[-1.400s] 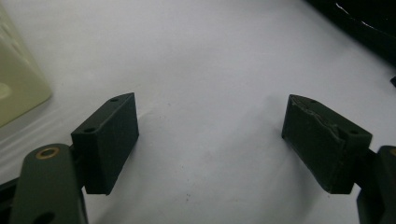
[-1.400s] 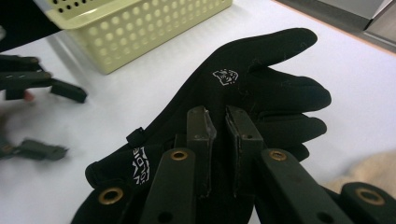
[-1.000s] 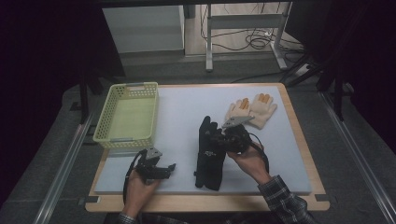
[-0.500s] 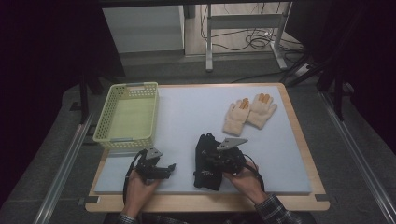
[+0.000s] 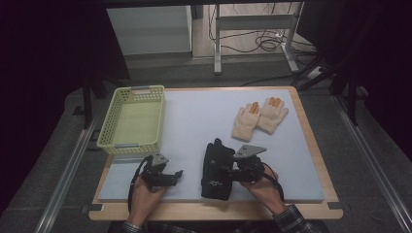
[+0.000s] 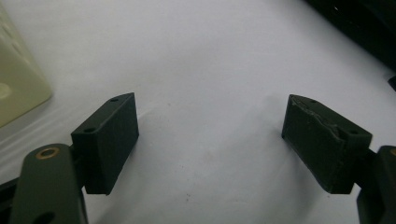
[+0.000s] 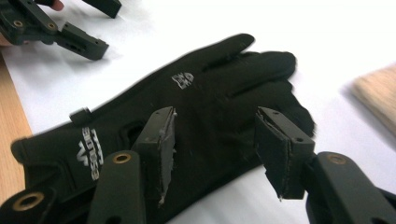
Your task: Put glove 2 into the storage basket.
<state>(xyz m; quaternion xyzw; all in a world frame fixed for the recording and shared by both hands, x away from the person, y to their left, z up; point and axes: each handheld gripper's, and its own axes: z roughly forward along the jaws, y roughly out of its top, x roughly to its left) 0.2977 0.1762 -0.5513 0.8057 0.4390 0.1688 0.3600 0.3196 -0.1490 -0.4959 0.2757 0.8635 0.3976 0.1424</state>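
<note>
On the pale mat [image 5: 194, 121], near its front edge, lies a flat black fabric glove [image 5: 217, 170] with white lettering. Above it hangs the right gripper [image 7: 215, 149], jaws partly apart and empty. Well left, the left gripper [image 6: 210, 140] gapes wide over bare mat. Two tan knit gloves [image 5: 257, 116] lie farther back; a perforated yellow-green plastic basket [image 5: 132, 142] sits left.

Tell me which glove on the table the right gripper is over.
The black glove near the table's front edge: the right gripper hangs open over it. The two tan gloves with orange fingertips lie apart, farther back on the right.
</note>
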